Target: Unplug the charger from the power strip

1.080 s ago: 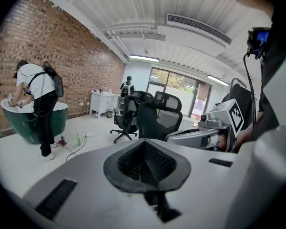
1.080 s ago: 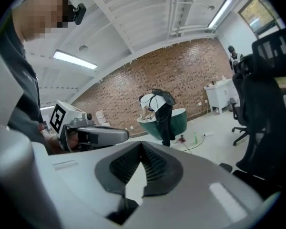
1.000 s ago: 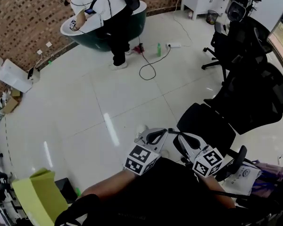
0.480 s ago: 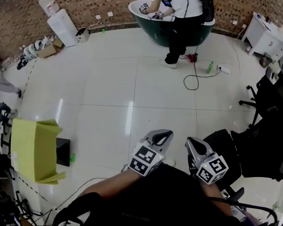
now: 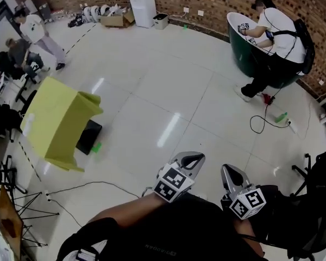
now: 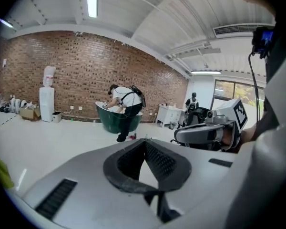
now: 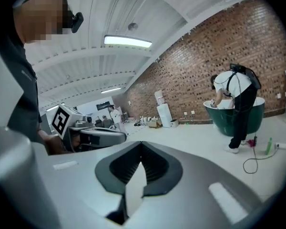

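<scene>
A white power strip lies on the floor far off at the right, beside a green bottle and a looped black cable. The right gripper view shows the same power strip and bottle at its right edge. I cannot make out a charger at this distance. My left gripper and right gripper are held side by side close to my body, well away from the strip. Both are shut with nothing between the jaws, as the left gripper and right gripper show in their own views.
A person bends over a dark green tub by the brick wall near the strip. A yellow folded sheet stands at the left. Black office chairs crowd the lower right. A thin cable runs over the floor at the lower left.
The whole view has swung left: tub, person and power strip slid from the upper left to the far right. The yellow sheet came into the left. Both grippers stay shut, side by side.
</scene>
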